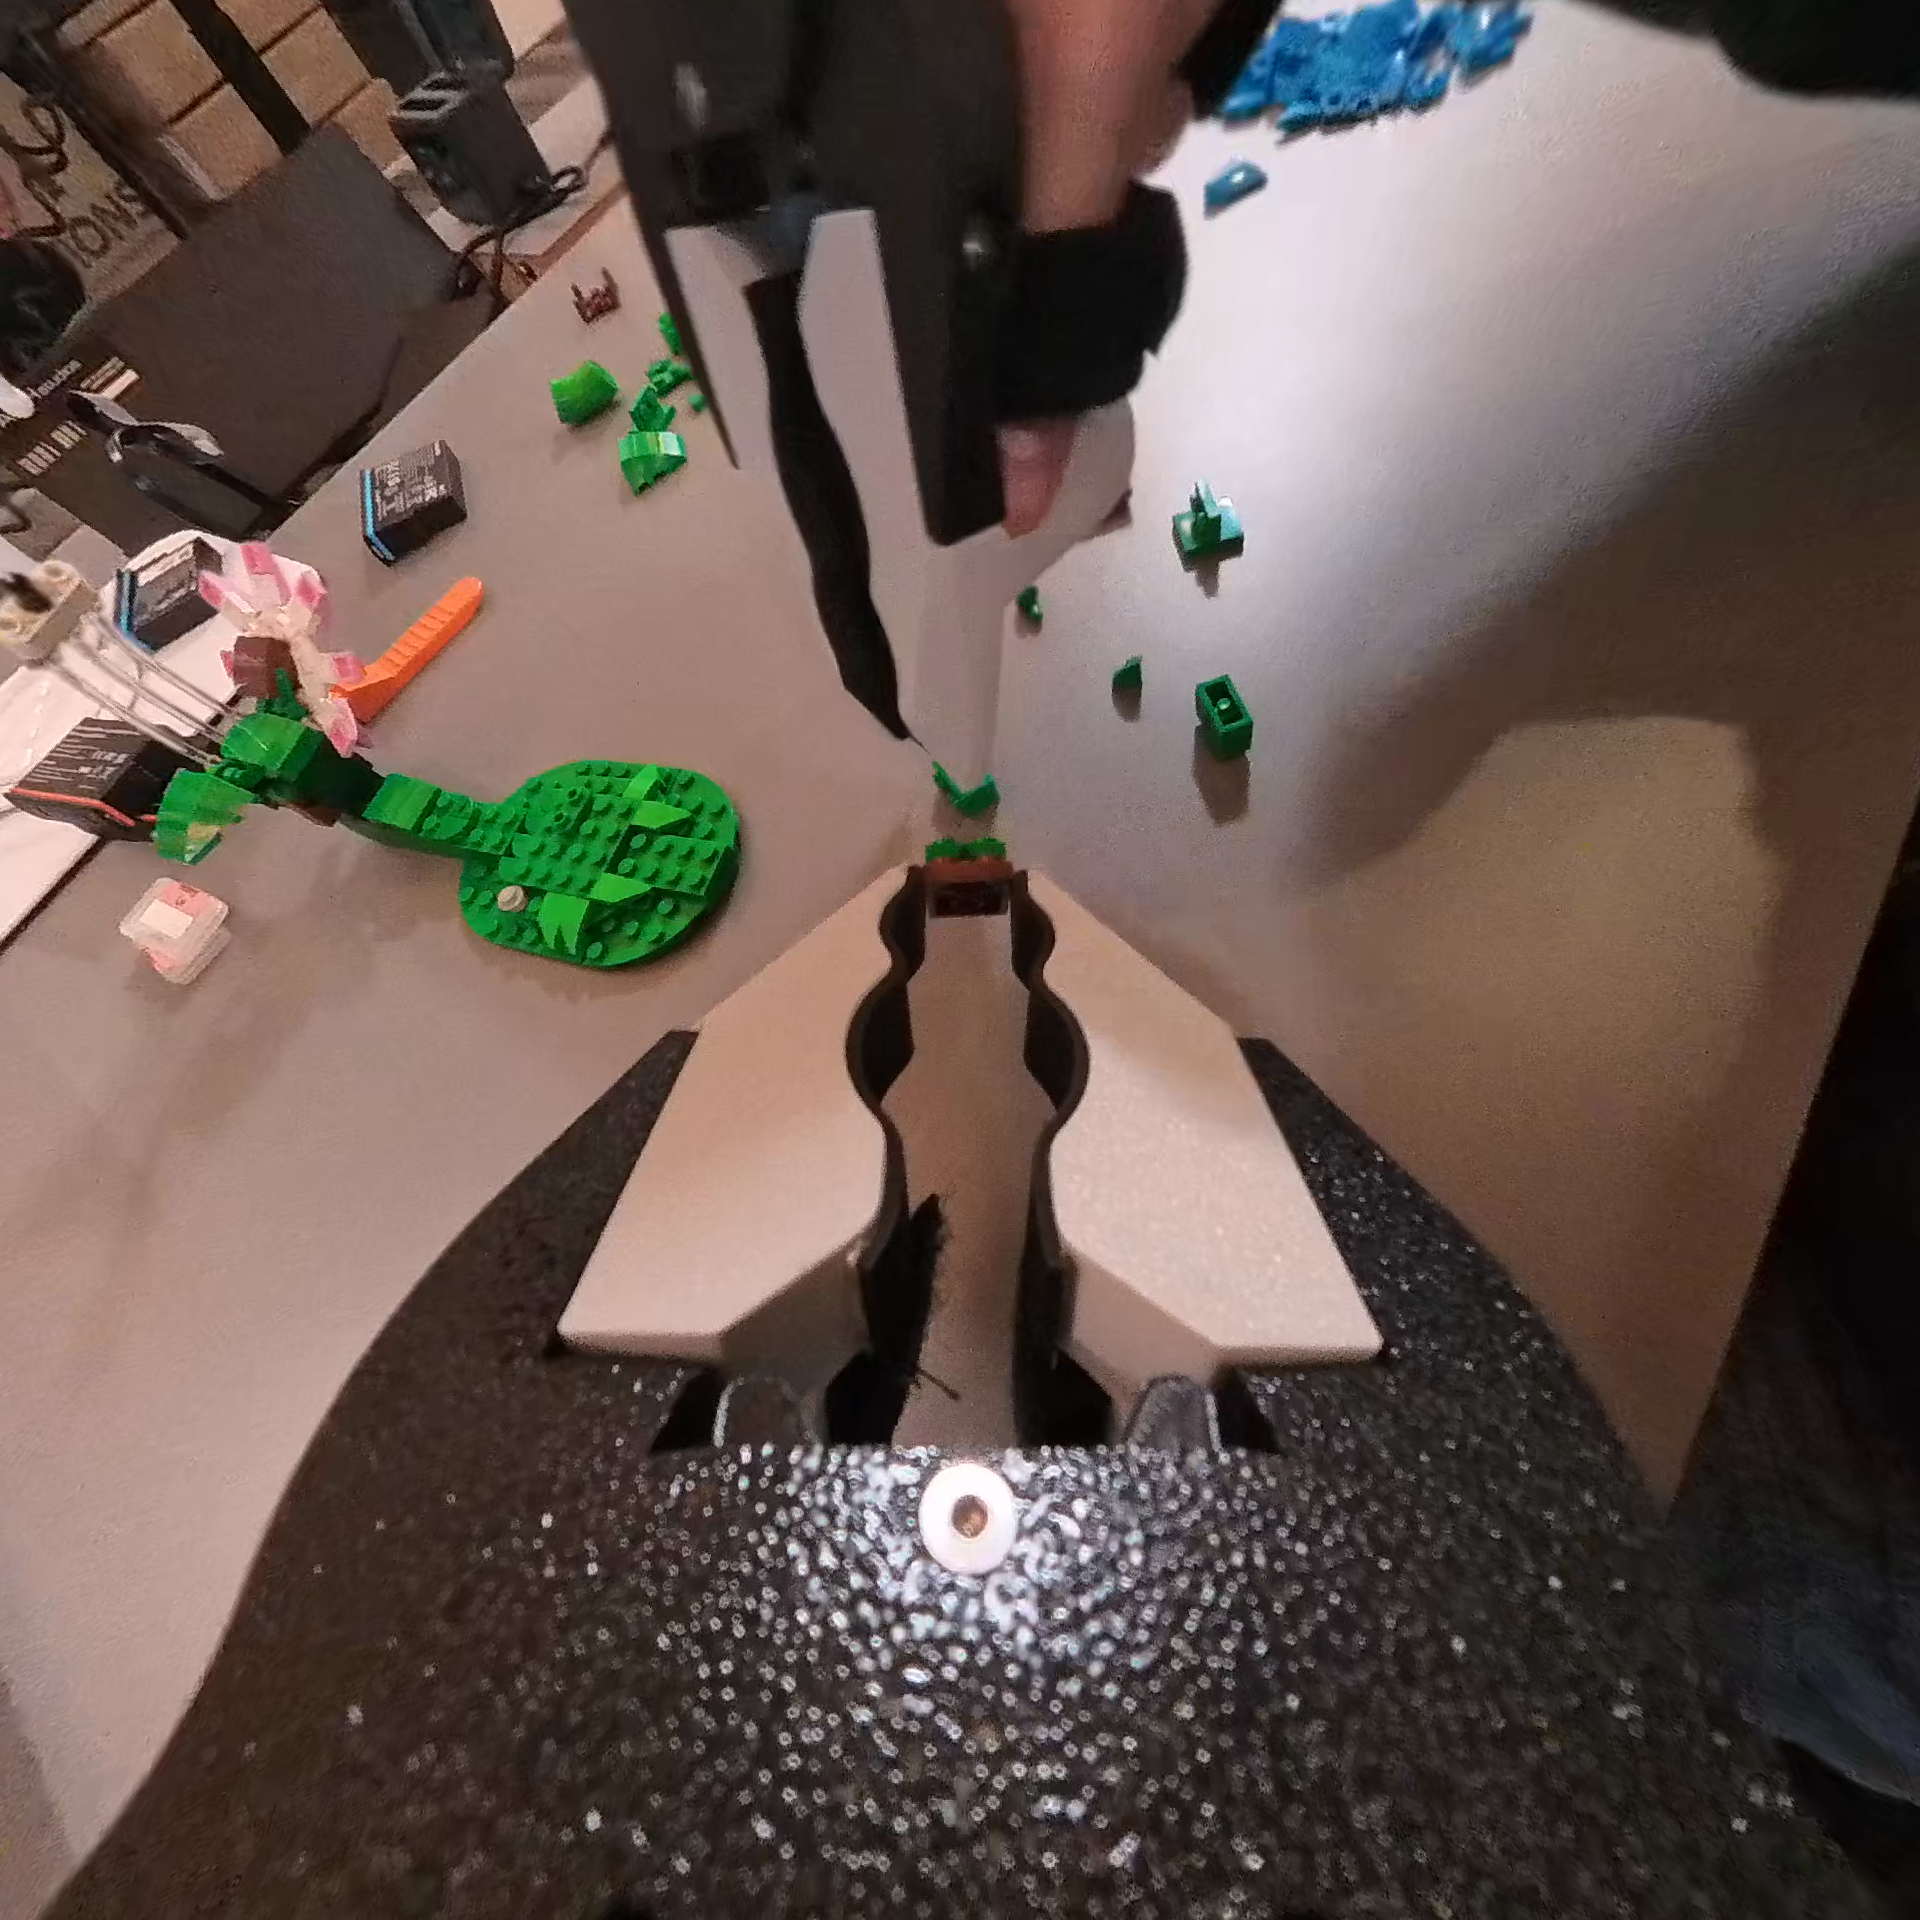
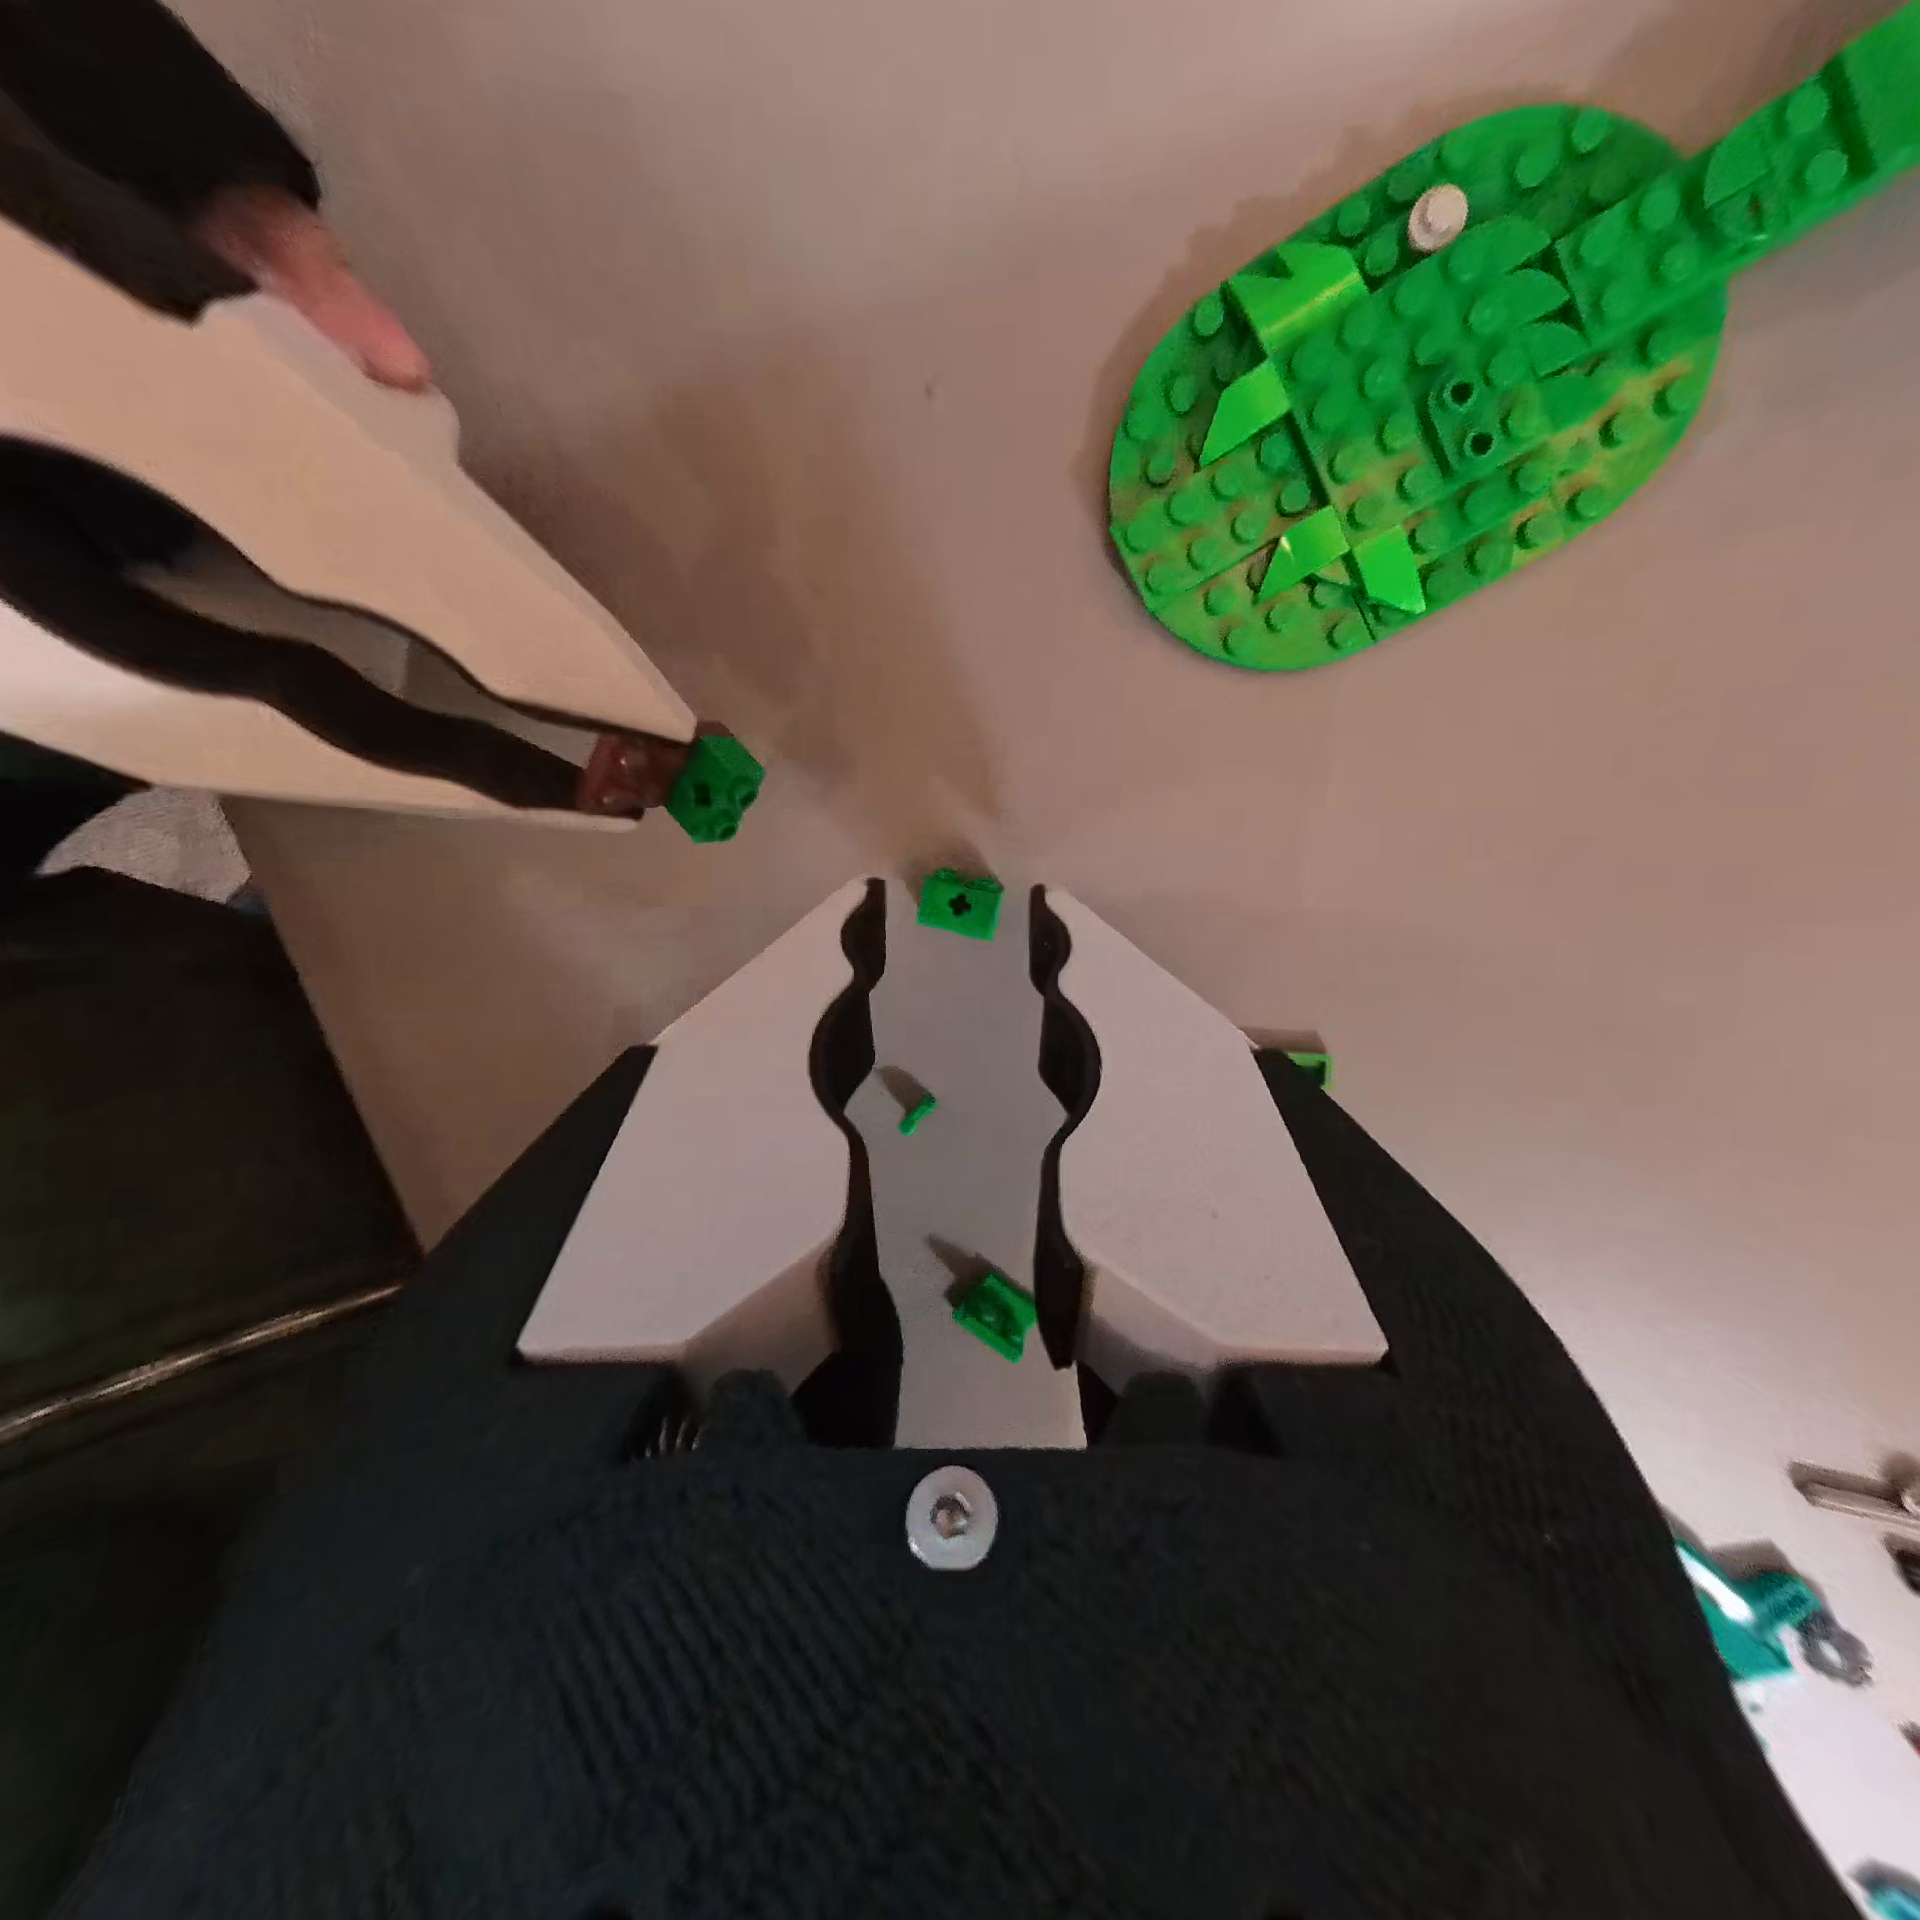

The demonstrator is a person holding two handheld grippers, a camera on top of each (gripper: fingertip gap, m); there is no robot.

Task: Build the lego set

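Observation:
My left gripper (image 1: pixel 966 883) is shut on a small brown brick (image 1: pixel 971 896) with a green brick (image 1: pixel 964 852) stuck on its front end. The right wrist view shows it coming in from the left (image 2: pixel 649 777), brown brick (image 2: pixel 621 781) and green brick (image 2: pixel 715 787) just above the table. My right gripper (image 2: pixel 956 896) is open, with its tips on either side of a loose green brick (image 2: pixel 959 904) on the table. In the left wrist view it (image 1: pixel 951 764) points down at that brick (image 1: pixel 968 795), just beyond my left tips.
A green oval studded plate build (image 1: pixel 603 862) (image 2: pixel 1403 416) with a pink flower (image 1: pixel 281 644) lies left. An orange brick separator (image 1: pixel 416 649), loose green pieces (image 1: pixel 1221 712) (image 2: pixel 994 1314), blue pieces (image 1: pixel 1371 62) and small black boxes (image 1: pixel 410 499) lie on the grey table (image 1: pixel 1455 416).

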